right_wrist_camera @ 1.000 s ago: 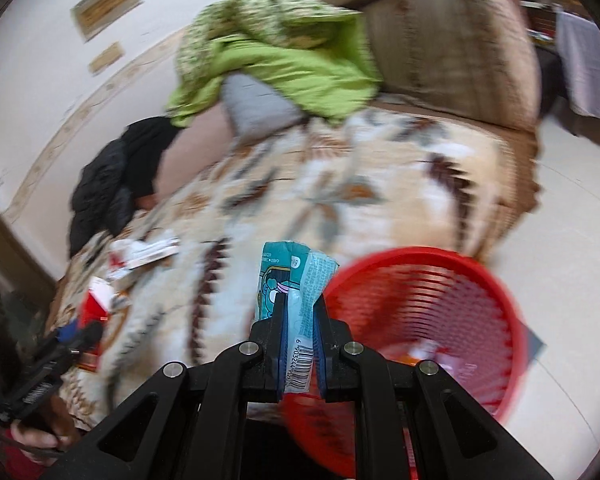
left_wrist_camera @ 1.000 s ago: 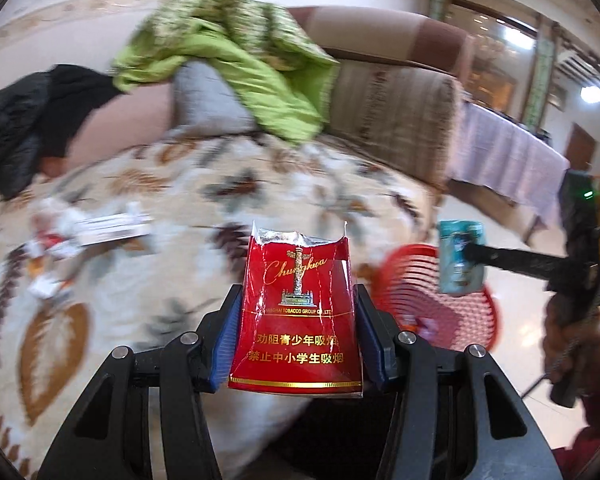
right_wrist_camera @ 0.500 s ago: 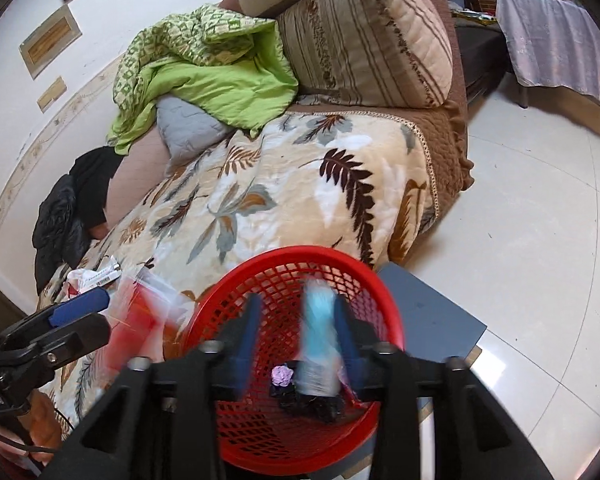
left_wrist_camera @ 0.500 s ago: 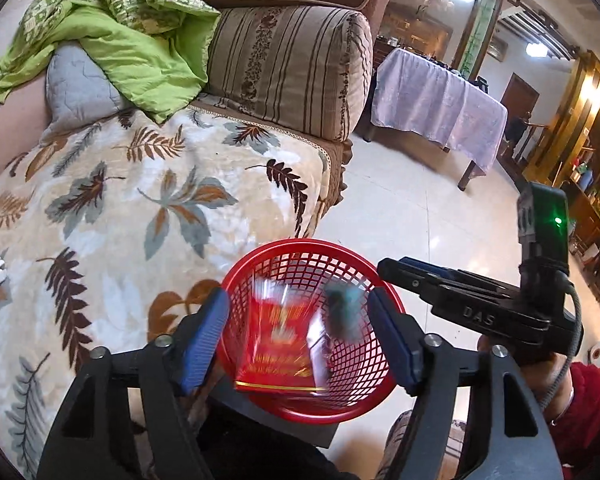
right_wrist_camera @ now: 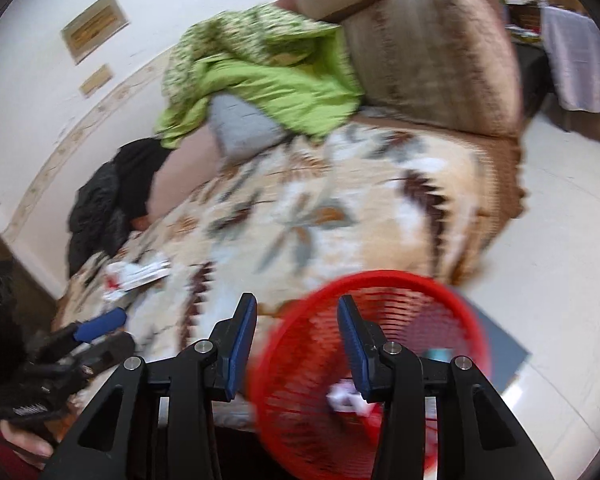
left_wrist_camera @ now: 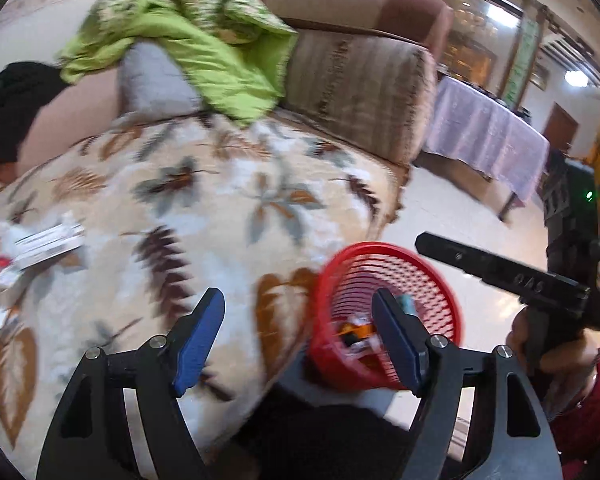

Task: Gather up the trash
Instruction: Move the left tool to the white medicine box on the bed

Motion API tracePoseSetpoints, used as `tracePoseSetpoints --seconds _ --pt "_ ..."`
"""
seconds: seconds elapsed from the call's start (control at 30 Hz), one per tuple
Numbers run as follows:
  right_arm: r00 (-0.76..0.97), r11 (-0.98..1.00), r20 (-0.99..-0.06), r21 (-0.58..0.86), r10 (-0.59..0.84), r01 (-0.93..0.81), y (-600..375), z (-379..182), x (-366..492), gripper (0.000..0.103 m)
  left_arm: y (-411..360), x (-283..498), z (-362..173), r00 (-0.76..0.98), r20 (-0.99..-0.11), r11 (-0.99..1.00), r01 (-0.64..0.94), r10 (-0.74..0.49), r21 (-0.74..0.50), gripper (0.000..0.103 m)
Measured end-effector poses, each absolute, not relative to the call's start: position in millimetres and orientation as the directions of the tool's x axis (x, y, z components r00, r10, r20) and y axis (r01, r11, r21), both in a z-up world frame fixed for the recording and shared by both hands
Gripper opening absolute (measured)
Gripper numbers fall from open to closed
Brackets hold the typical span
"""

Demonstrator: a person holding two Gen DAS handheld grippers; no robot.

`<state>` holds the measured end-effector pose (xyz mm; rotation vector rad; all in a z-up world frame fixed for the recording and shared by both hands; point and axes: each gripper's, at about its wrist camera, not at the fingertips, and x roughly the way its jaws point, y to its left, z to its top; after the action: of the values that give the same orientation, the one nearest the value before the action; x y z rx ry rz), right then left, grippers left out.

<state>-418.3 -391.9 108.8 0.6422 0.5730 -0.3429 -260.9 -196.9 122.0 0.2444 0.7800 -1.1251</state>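
Left wrist view: left claw spread and opening further, nothing between the pads. Remaining trash pile far to the left on the leaf-patterned blanket, long white packet lying roughly crosswise; red basket at lower right, holding scraps.

Right wrist view: right claw spread, empty. Same single pile up-left, nearer the left claw. One basket; piece count unclear, blurred.

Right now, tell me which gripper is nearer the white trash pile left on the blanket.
Left. The left gripper, empty, jaws opening, hangs over the blanket toward the white trash pile; the right gripper, open and empty, sits farther off at the red basket.
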Motion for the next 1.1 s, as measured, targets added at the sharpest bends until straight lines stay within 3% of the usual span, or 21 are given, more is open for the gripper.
tracePoseSetpoints --seconds 0.27,0.43,0.67,0.8,0.9,0.93,0.97,1.0,1.1 --pt "0.797 0.835 -0.603 0.455 0.032 0.311 -321.9 119.6 -316.2 0.047 -105.2 -184.2 114.8 0.406 -0.665 0.661 0.73 -0.627 -0.177 0.075" --pt "0.76 0.842 -0.645 0.45 0.076 0.298 -286.9 107.6 -252.9 0.047 -52.2 -123.3 107.0 0.608 -0.65 0.833 0.548 -0.457 -0.074 0.076" --pt "0.725 0.832 -0.684 0.45 0.086 0.326 -268.4 76.0 -207.8 0.047 -63.2 -60.5 77.7 0.597 -0.721 0.866 0.5 -0.351 -0.008 0.077" --pt "0.719 0.793 -0.687 0.494 0.105 0.356 -280.1 67.9 -205.9 0.047 -91.8 -35.3 49.0 0.618 -0.754 0.868 0.477 -0.221 0.137 0.077" --pt "0.717 0.788 -0.688 0.502 0.113 0.356 -283.3 66.6 -205.6 0.047 -100.0 -17.7 31.7 0.625 -0.761 0.884 0.44 -0.177 0.156 0.077" --pt "0.715 0.791 -0.69 0.497 0.112 0.355 -283.3 66.8 -204.8 0.047 -99.6 -13.4 30.2 0.632 -0.755 0.89 0.429 -0.176 0.152 0.071" --pt "0.714 0.794 -0.691 0.494 0.111 0.354 -283.3 66.9 -204.2 0.047 -99.8 -9.9 28.6 0.634 -0.752 0.894 0.424 -0.178 0.146 0.054" --pt "0.714 0.796 -0.69 0.494 0.114 0.35 -283.1 67.0 -203.6 0.047 -99.6 -6.4 26.6 0.624 -0.758 0.897 0.424 -0.187 0.128 0.049" --pt "0.715 0.791 -0.686 0.509 0.134 0.34 -282.4 65.5 -201.7 0.047 -95.7 -7.3 27.7 0.627 -0.751 0.901 0.421 -0.206 0.105 0.047"
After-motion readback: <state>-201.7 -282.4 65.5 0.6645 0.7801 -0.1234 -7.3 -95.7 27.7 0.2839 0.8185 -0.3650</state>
